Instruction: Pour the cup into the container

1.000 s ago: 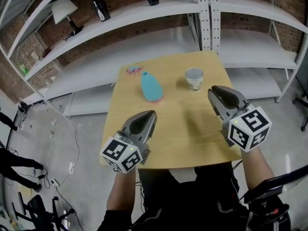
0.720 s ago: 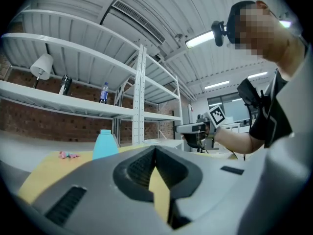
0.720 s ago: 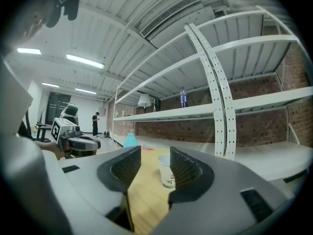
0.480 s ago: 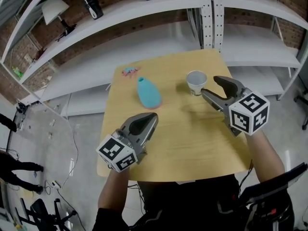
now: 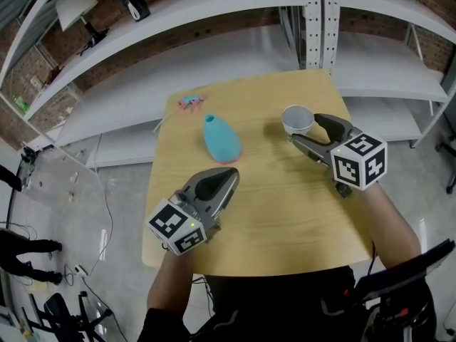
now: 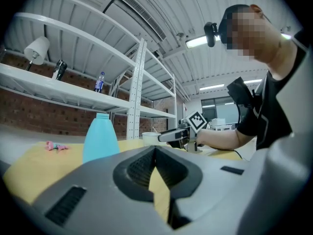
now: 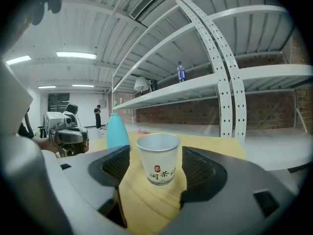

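A white paper cup (image 5: 298,120) with red and black print stands upright at the far right of the wooden table (image 5: 285,212). My right gripper (image 5: 308,132) has just been opening and stands open around the cup (image 7: 159,158), which sits between its fingers with gaps on both sides. The light blue bottle-shaped container (image 5: 221,138) stands left of the cup, mid-table, and shows in the right gripper view (image 7: 117,131) and the left gripper view (image 6: 101,136). My left gripper (image 5: 229,174) is shut and empty, just short of the container, its tips meeting (image 6: 155,152).
A small pink object (image 5: 191,102) lies at the table's far left corner. White metal shelving (image 5: 313,6) stands behind the table, with a bottle (image 7: 181,72) on a shelf. The table's right edge is close to the cup. A person (image 7: 98,115) stands far off.
My right gripper has moved forward and down to the cup and its jaws have spread wide around it. The left gripper has edged forward toward the container.
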`<state>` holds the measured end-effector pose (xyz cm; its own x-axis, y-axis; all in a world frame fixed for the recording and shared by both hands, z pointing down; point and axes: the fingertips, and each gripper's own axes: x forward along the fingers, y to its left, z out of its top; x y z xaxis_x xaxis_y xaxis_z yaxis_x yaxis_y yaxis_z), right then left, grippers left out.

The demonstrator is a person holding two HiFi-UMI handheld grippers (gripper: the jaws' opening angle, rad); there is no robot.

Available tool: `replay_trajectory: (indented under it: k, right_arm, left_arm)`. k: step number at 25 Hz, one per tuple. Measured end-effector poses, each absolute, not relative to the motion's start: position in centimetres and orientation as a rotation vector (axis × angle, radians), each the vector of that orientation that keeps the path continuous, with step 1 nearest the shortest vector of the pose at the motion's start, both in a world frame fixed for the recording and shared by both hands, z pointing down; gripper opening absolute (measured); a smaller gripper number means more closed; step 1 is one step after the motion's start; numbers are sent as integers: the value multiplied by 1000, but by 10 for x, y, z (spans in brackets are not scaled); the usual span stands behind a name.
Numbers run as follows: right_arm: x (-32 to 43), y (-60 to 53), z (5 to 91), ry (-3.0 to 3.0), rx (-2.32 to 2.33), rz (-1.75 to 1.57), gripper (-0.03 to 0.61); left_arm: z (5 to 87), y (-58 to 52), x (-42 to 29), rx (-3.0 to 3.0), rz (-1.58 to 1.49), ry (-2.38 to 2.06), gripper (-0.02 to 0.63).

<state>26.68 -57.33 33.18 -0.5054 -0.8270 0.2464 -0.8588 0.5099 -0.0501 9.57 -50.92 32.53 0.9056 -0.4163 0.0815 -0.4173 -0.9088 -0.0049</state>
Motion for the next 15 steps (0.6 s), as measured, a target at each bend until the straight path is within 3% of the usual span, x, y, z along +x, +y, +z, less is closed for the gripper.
replay_trajectory:
  k: [15]
  right_arm:
    - [251, -600, 352, -2511, 1435, 282, 318]
  left_arm:
    - [340, -511, 94, 3043, 221, -615, 2]
